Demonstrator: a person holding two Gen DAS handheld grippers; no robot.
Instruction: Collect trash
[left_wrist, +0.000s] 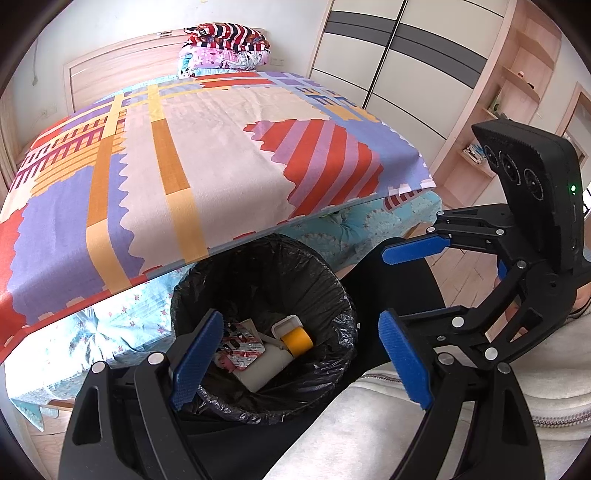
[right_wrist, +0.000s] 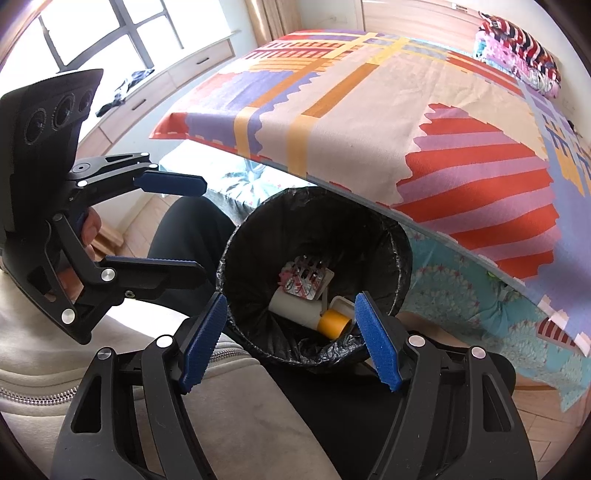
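The light, crinkly bin liner (left_wrist: 332, 295) at lower centre is best pinched at its rim — both grippers (left_wrist: 303, 362) (right_wrist: 291, 341) are spread, empty.

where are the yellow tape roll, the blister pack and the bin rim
yellow tape roll (left_wrist: 297, 339), left wrist view, on its yellow outer band
blister pack (right_wrist: 303, 281), right wrist view, middle of the foil sheet
bin rim (right_wrist: 400, 236), right wrist view, right edge of the black liner
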